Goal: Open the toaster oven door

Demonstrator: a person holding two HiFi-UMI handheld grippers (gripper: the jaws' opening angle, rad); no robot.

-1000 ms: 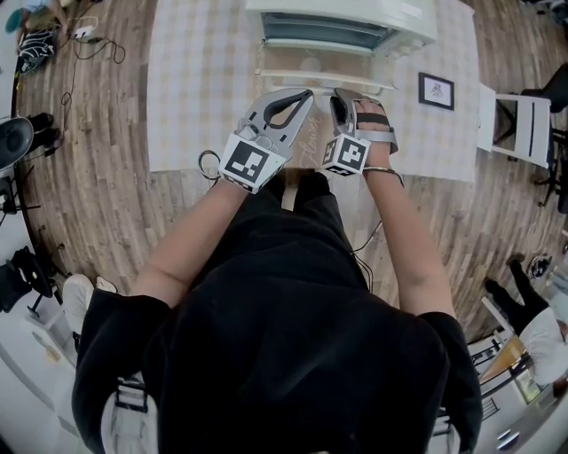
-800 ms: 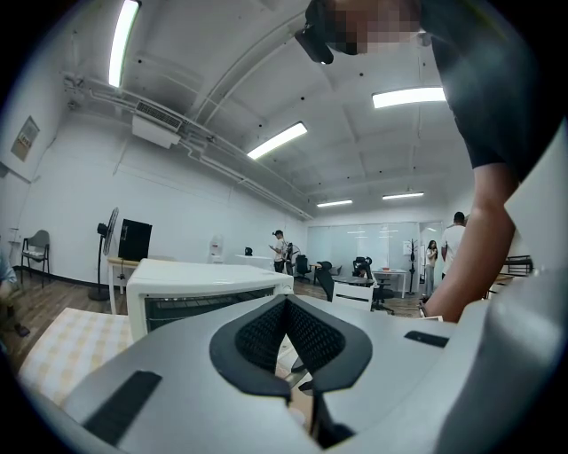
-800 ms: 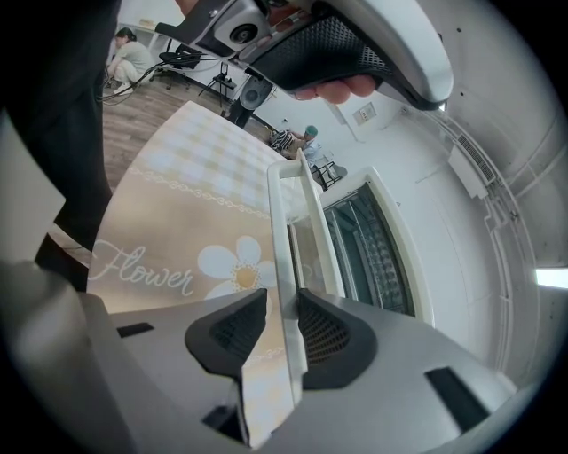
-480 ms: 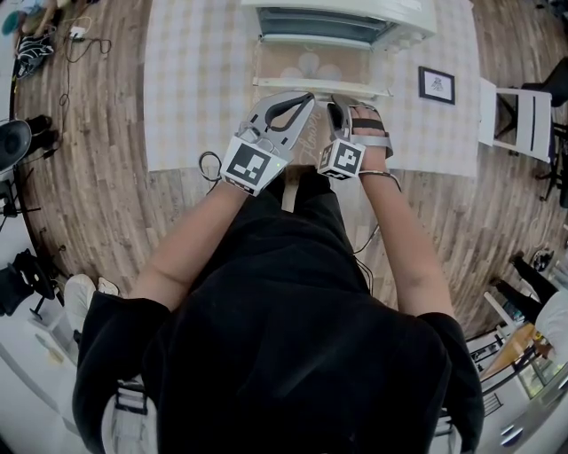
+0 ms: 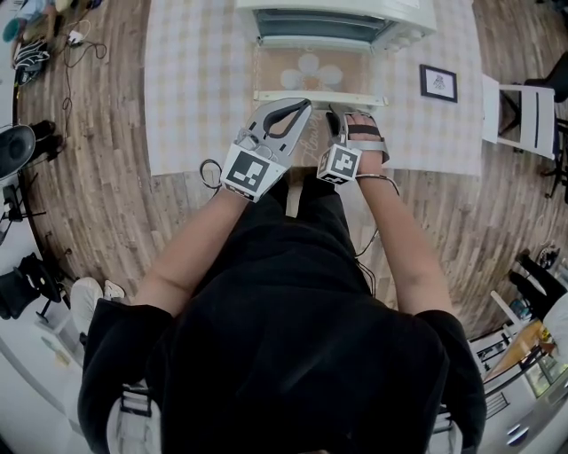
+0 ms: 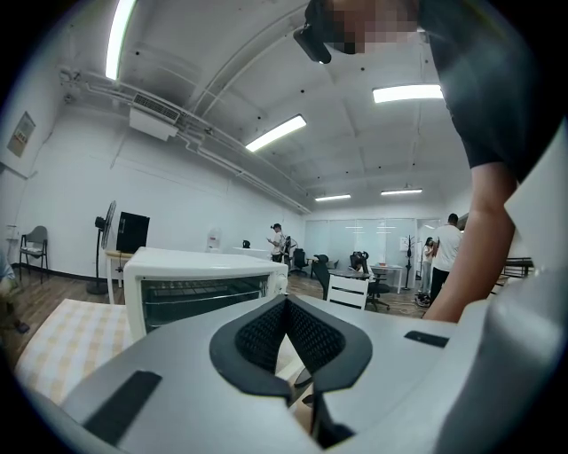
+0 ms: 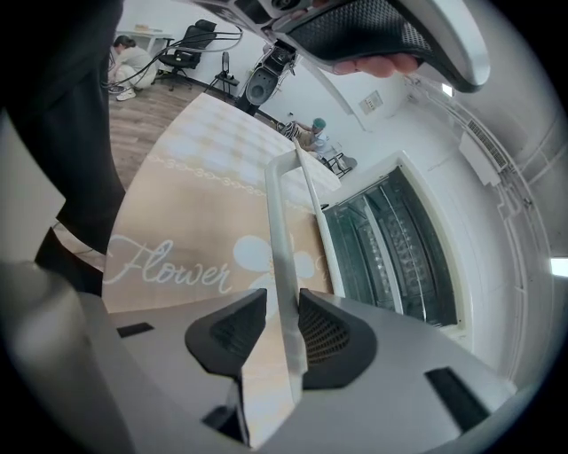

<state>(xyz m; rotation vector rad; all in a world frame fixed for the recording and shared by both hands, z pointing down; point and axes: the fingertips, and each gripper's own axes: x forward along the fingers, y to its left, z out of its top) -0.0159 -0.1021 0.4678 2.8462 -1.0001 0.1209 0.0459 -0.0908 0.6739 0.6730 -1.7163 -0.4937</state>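
We see the oven [image 5: 337, 22] cut off up top; our right gripper [image 7: 282, 299] clamps its crosswise door handle [image 7: 280, 230]; left gripper [image 6: 286, 306] closed, empty.

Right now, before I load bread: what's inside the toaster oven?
Through the open front of the toaster oven, a wire rack shows, with nothing visible on it. What lies below the rack is too dim to make out.
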